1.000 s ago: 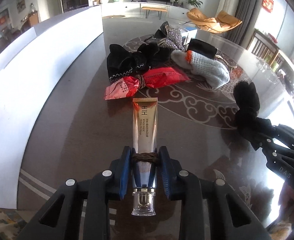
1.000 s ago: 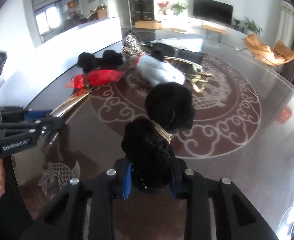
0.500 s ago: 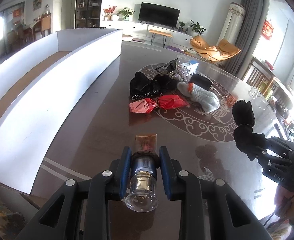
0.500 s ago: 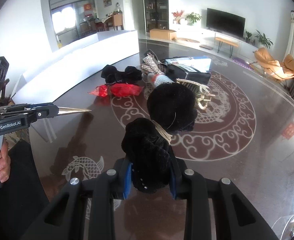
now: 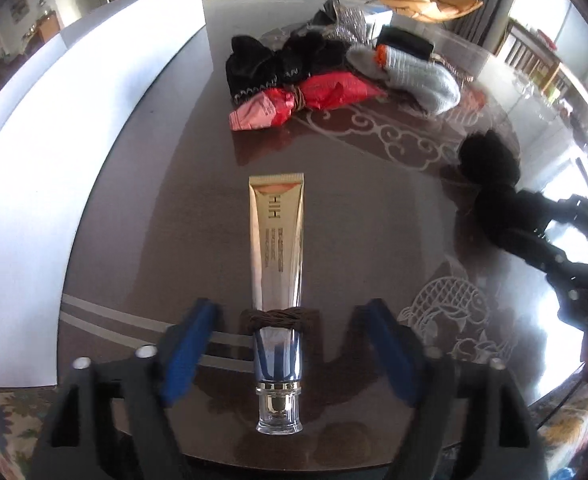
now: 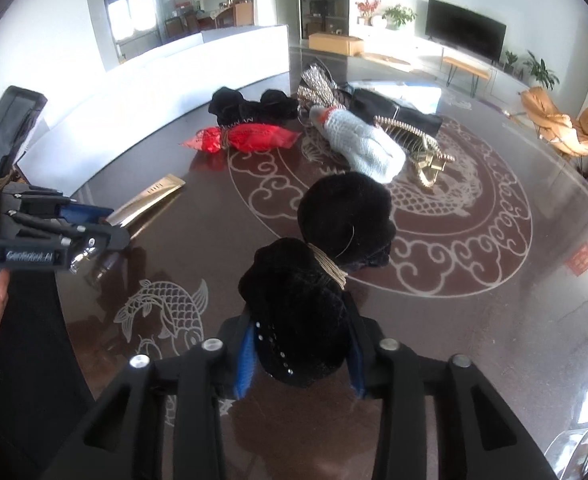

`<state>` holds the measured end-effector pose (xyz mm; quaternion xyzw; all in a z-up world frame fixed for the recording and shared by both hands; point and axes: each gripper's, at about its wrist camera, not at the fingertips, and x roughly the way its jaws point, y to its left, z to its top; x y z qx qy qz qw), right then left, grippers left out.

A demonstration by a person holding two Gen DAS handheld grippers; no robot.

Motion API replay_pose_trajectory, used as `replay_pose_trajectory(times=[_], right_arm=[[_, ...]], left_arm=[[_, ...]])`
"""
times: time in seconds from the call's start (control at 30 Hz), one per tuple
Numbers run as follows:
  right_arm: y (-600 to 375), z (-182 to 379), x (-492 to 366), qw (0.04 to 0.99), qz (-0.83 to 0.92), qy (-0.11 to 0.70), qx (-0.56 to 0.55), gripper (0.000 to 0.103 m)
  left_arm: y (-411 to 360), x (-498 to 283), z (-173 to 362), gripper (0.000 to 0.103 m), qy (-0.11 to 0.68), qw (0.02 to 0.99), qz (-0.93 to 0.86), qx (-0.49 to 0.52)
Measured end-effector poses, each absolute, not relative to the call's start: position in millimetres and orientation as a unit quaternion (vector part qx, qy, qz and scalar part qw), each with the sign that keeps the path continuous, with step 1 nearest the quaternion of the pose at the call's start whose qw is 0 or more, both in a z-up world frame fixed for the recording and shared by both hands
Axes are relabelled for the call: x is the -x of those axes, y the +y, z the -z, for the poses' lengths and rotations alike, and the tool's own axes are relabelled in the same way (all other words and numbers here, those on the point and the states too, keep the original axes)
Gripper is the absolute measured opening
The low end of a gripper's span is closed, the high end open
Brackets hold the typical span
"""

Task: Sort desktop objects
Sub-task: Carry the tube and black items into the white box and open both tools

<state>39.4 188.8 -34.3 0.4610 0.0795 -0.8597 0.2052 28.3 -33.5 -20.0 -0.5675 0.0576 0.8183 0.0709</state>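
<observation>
Since half a second ago the gold cosmetic tube (image 5: 277,240) has gone from lifted to lying flat on the dark desk (image 5: 153,240). Its clear cap points toward the left hand-held gripper (image 5: 283,344), its crimped end away. That gripper's jaws are opening, well clear of the tube. The right hand-held gripper (image 6: 300,350) is opening too, the black tied cloth bundle (image 6: 318,276) between its pads.

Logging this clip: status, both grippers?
Left gripper opening, pads clear of gold tube lying on table. Right gripper opening around black bundle. Nothing in the way.
</observation>
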Motion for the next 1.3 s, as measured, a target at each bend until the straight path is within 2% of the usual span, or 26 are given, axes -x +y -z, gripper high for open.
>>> replay_pose_trajectory(times=[0.03, 0.07, 0.1, 0.13, 0.17, 0.2, 0.23, 0.37, 0.67, 0.9, 1.1, 1.3], right_arm=[[189.9, 34.7, -34.6, 0.207, 0.858, 0.067, -0.466, 0.075], [190.5, 34.5, -31.4, 0.208, 0.858, 0.057, -0.467, 0.085], [189.8, 34.5, -26.9, 0.208, 0.858, 0.050, -0.467, 0.088], [188.0, 35.5, -20.7, 0.205, 0.857, 0.048, -0.470, 0.088], [186.1, 37.1, -16.1, 0.200, 0.857, 0.048, -0.473, 0.082], [184.9, 38.6, -12.3, 0.194, 0.856, 0.048, -0.477, 0.066], [185.0, 40.0, -9.3, 0.187, 0.855, 0.046, -0.483, 0.033], [188.3, 21.9, -20.6, 0.186, 0.869, 0.047, -0.457, 0.032], [179.5, -15.4, -21.6, 0.219, 0.875, 0.043, -0.429, 0.032], [76.4, -75.4, 10.7, 0.310, 0.871, 0.051, -0.377, 0.032], [-71.3, -100.7, 57.5, 0.388, 0.850, 0.052, -0.354, 0.032], [-181.0, -55.5, 95.2, 0.408, 0.810, 0.103, -0.407, 0.034]], left_arm=[[-29.9, -28.4, 19.6, 0.086, 0.063, 0.073, -0.821, 0.563], [-27.5, -27.8, 19.4, 0.083, 0.062, 0.079, -0.819, 0.566], [-26.7, -27.5, 18.0, 0.075, 0.060, 0.080, -0.821, 0.562], [-26.5, -27.6, 15.4, 0.067, 0.059, 0.081, -0.826, 0.554], [-27.0, -27.9, 12.1, 0.045, 0.058, 0.080, -0.832, 0.547], [-29.3, -27.9, 10.0, 0.026, 0.054, 0.078, -0.834, 0.543], [-33.2, -28.2, 9.1, 0.026, 0.040, 0.082, -0.835, 0.543], [-61.2, -42.0, -4.2, 0.026, -0.042, 0.089, -0.855, 0.510], [-111.2, -71.3, -75.2, 0.026, -0.121, 0.062, -0.904, 0.406], [-214.9, -62.4, -141.2, 0.026, -0.142, -0.023, -0.920, 0.364], [-309.7, -30.6, -130.1, 0.026, -0.167, -0.119, -0.893, 0.400], [-340.1, -10.4, -90.8, 0.027, -0.150, -0.146, -0.872, 0.442]])
